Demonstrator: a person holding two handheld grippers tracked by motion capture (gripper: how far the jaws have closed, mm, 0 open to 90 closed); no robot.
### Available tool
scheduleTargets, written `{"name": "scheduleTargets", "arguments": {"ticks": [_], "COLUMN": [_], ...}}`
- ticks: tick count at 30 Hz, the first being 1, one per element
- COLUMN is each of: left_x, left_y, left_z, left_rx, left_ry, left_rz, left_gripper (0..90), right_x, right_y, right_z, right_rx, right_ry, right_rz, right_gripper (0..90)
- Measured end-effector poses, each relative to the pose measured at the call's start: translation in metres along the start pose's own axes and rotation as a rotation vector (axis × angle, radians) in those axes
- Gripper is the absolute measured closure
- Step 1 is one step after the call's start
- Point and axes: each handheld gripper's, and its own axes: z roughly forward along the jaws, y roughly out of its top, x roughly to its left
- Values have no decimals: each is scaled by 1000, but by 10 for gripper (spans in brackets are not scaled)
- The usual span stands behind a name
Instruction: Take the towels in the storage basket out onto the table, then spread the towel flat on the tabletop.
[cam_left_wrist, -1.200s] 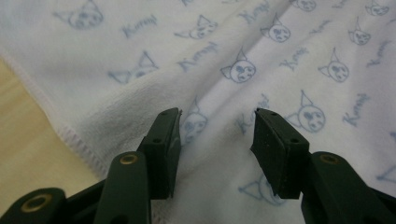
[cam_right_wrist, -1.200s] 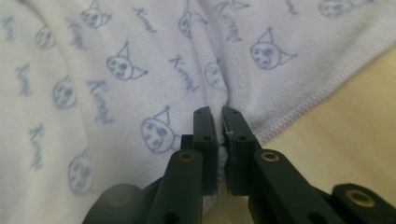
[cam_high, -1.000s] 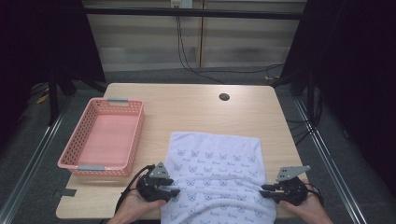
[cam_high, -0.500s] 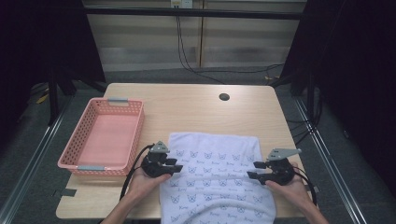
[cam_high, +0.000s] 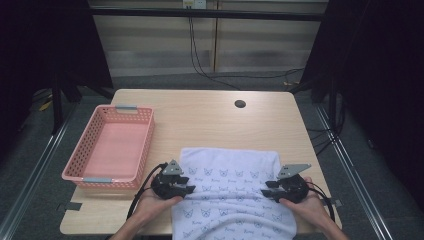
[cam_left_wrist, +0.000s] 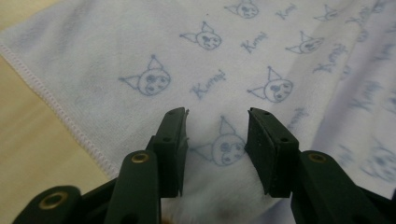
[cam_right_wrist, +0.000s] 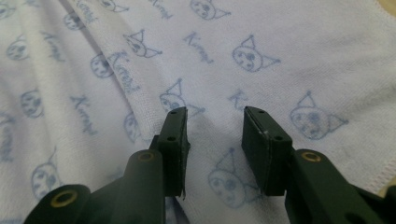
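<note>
Towel: a soft terry towel (cam_high: 232, 192), pale lilac-white, printed with small blue cat faces and script words; it lies on the near half of the surface, between the two hands, its near end hanging over the near edge. A stitched hem runs along its left side (cam_left_wrist: 60, 116). Shallow folds cross the cloth in the right gripper view (cam_right_wrist: 93, 70).
Left hand-held gripper: black, hard-edged, with a grey three-cornered plate on top; the left hand-held gripper (cam_high: 191, 188) sits at the towel's left edge, jaws pointing inward over the cloth. Its flat rectangular pads (cam_left_wrist: 175, 140) stand apart with towel showing in the gap, not pressing it: released.
Right hand-held gripper: same build; the right hand-held gripper (cam_high: 265, 188) sits at the towel's right edge, facing the left one. Its jaws have just been closing, yet the pads (cam_right_wrist: 175, 140) are still parted over flat cloth, nothing pinched: released.
Surface: light wood-grain surface (cam_high: 200, 112) with rounded corners and a dark round hole (cam_high: 240, 104) near the far edge.
Basket: a pink plastic mesh basket (cam_high: 85, 150), rectangular, grey handles at each end, on the left of the surface, just beside the left hand and apart from the towel.
Around: black cables (cam_high: 200, 55) hang behind the far edge.
</note>
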Motion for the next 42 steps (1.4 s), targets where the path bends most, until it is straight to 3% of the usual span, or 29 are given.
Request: {"name": "scheduleTargets", "arguments": {"ticks": [5,8,13,14,15,16,17,19,20,22,23,25,32,35,36,39,41,42], "left_x": [-14,-31,-38,-30,-30,-19,-19,-7,0,16,19,23,35,38,39,40,43,43], "left_y": [-9,-19,-23,-14,-14,-3,-3,5,9,16,18,22,19,17,16,16,16,15], "left_z": [-8,-18,-24,-23,-23,-22,-22,-16,-13,-4,-2,1,3,4,5,2,2,4], "left_rx": [26,56,71,39,39,-1,-1,-20,-27,-26,-19,-22,-26,-23,-29,-43,-34,-29], "left_ry": [-29,-67,-77,-57,-57,-40,-40,-14,-2,19,22,41,80,107,99,126,129,146], "left_rz": [23,35,54,24,24,0,0,-4,-23,-58,-64,-63,-95,-113,-114,-124,-129,-143], "left_gripper": [577,577,578,563,557,550,550,547,538,535,516,502,449,415,409,396,393,384], "right_x": [9,24,34,25,25,10,10,-6,-21,-29,-40,-48,-67,-67,-66,-63,-62,-58], "right_y": [-9,-19,-23,-18,-18,-12,-12,-7,-2,0,3,6,5,1,1,2,2,0], "right_z": [-9,-18,-24,-28,-28,-35,-35,-39,-38,-36,-31,-22,-1,1,1,2,2,1], "right_rx": [13,28,44,-17,-17,-78,-78,-108,-104,-109,-108,-92,-57,-55,-48,-49,-52,-52], "right_ry": [38,84,108,80,80,13,13,-29,-85,-101,-106,-116,-89,-95,-93,-80,-85,-78], "right_rz": [-1,-6,-22,18,18,63,63,87,103,110,121,125,148,150,154,122,113,89], "right_gripper": [617,638,633,613,613,592,592,573,538,525,519,484,440,431,433,445,472,556]}}
